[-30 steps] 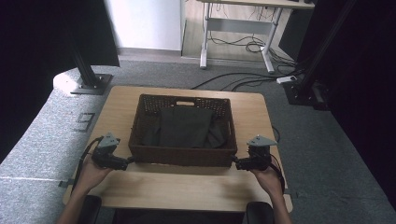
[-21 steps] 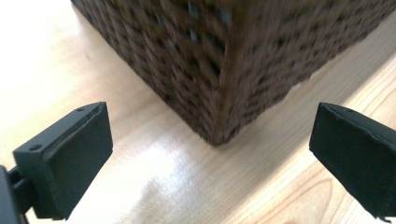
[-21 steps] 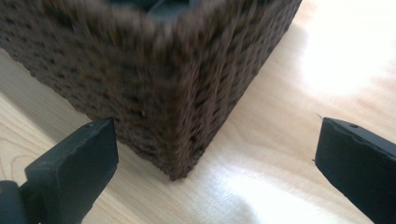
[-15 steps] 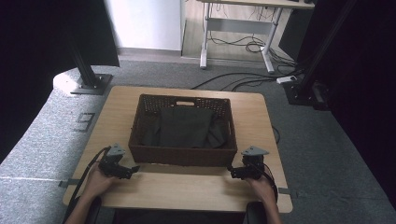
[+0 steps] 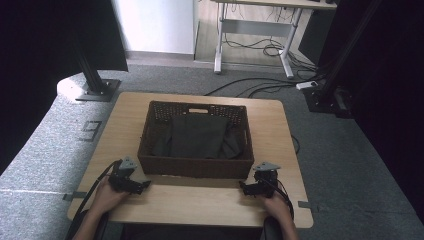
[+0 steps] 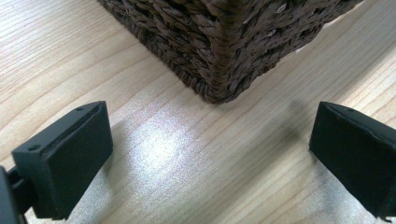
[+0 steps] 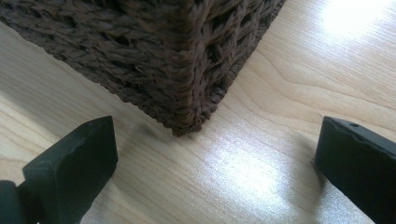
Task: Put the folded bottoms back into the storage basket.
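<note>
You hold two grippers, one in each hand, low over the near edge of the one wooden table. Your left gripper has its two jaws spread wide, with nothing between them, and points at the near left corner of the basket. Your right gripper is also spread wide and empty, near the near right corner. Farther, the one woven basket stands in the middle of the table, and one dark folded cloth lies inside it.

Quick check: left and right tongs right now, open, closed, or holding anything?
Left tongs: open, holding nothing, aimed at a near corner of the wicker basket.
Right tongs: open, holding nothing, at the other near corner.
</note>
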### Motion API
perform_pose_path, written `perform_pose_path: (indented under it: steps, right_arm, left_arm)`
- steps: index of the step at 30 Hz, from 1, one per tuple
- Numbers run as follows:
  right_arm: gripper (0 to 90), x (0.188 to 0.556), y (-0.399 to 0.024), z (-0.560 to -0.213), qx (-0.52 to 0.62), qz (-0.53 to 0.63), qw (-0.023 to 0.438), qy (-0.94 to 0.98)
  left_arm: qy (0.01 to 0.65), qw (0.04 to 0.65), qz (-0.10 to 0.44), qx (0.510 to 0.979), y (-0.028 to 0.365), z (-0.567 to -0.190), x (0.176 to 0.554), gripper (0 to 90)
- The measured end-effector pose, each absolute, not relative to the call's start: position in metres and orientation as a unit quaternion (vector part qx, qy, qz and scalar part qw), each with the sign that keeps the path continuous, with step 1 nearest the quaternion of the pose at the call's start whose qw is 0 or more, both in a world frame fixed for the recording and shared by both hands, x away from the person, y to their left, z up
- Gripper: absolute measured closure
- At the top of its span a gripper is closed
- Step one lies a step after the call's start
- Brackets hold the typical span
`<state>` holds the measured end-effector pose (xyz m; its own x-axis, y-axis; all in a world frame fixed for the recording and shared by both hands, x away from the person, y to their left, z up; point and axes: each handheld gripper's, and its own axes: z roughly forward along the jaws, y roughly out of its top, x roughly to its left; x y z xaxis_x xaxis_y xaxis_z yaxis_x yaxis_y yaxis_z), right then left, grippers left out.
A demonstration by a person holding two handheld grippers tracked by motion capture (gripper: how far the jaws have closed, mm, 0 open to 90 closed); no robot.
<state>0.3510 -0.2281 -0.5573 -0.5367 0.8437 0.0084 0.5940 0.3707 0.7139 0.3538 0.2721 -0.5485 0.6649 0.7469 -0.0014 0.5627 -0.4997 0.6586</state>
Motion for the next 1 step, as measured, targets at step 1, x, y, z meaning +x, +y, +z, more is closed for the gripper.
perform_pose_path:
  steps: [1]
  right_arm:
    - [0.0, 0.3510, -0.2282, -0.5573, 0.445, 0.341, 0.183, 0.808]
  left_arm:
    - [0.384, 0.321, 0.143, 0.854, 0.2721, -0.5485, 0.3538, 0.0]
